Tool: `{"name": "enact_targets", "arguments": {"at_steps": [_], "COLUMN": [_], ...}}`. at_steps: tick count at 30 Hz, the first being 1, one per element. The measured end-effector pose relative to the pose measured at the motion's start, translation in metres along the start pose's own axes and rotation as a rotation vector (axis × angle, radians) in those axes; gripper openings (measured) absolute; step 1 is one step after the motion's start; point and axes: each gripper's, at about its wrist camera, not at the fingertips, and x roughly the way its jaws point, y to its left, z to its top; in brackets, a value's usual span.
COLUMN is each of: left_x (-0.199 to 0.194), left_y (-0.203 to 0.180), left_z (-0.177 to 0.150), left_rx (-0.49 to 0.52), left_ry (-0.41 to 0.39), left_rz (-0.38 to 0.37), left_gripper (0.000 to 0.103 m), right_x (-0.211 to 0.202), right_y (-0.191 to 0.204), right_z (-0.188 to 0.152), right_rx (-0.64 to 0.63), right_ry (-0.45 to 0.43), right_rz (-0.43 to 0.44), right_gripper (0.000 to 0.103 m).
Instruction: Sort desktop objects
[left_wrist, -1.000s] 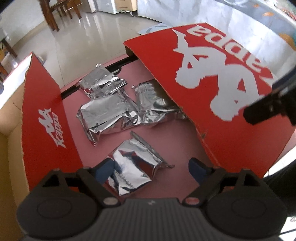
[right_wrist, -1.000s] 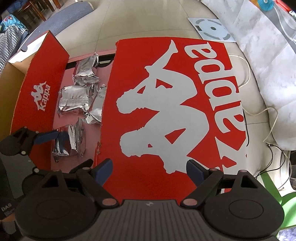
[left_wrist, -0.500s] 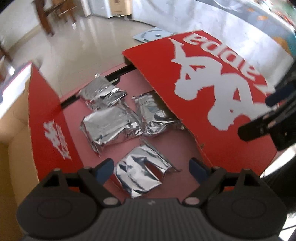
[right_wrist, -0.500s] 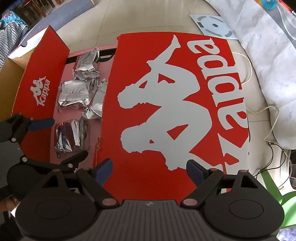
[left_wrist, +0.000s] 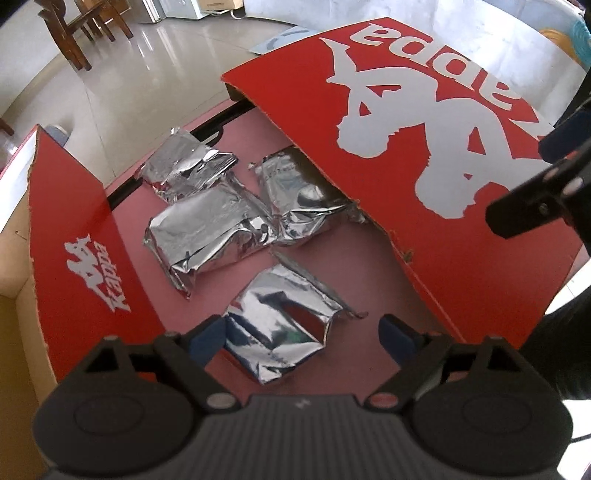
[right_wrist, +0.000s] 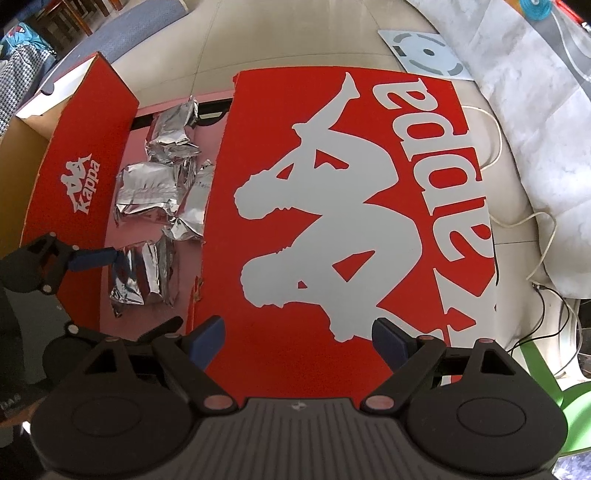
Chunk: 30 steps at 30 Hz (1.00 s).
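Four crumpled silver foil packets lie on the pink inner floor of an open red Kappa shoebox (left_wrist: 369, 295), between a red side flap (left_wrist: 85, 236) printed with the small white Kappa logo and the large red lid (left_wrist: 443, 155) carrying the big white logo, which slants over the box's right part. The left gripper (left_wrist: 301, 332) is spread wide, its blue-padded fingertips (left_wrist: 207, 334) flanking the nearest foil packet (left_wrist: 280, 325); the left pad sits just beside the packet's edge and the right pad stands apart from it, so nothing is clamped. Farther in, a middle foil packet (left_wrist: 207, 236) lies near the flap, a third foil packet (left_wrist: 295, 199) is partly tucked under the lid's edge and overlaps the middle one, and the far foil packet (left_wrist: 184, 166) rests near the box's back edge. In the right wrist view the right gripper (right_wrist: 299, 339) is likewise opened wide and hovers over the near end of the lid (right_wrist: 351, 206), holding nothing; the left gripper (right_wrist: 122, 291) shows at its left, one blue pad reaching over the nearest foil packet (right_wrist: 140, 273). Beyond the box are a pale tiled floor (left_wrist: 140, 74), a white cable (right_wrist: 532, 221) and a wrinkled white cloth (right_wrist: 535, 122)
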Motion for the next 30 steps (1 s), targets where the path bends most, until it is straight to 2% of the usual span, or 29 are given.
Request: {"name": "enact_targets", "arguments": {"at_steps": [6, 14, 21, 26, 30], "left_x": [0.002, 0.009, 0.009, 0.014, 0.013], "left_y": [0.003, -0.003, 0.001, 0.0, 0.003], "left_z": [-0.002, -0.004, -0.002, -0.002, -0.003], "left_rx": [-0.047, -0.041, -0.091, -0.076, -0.09], "left_ry": [-0.016, -0.021, -0.035, -0.036, -0.043], "left_rz": [0.011, 0.052, 0.042, 0.061, 0.064], "left_gripper": [0.091, 0.093, 0.095, 0.096, 0.088], "right_x": [0.001, 0.001, 0.001, 0.002, 0.002], "right_y": [0.0, 0.0, 0.0, 0.001, 0.002], "right_z": [0.0, 0.0, 0.0, 0.0, 0.0], "right_rx": [-0.001, -0.001, -0.004, -0.007, -0.006], "right_ry": [0.002, 0.004, 0.006, 0.009, 0.01], "right_rz": [-0.003, -0.003, -0.003, -0.004, -0.006], "right_gripper": [0.086, 0.086, 0.086, 0.086, 0.086]}}
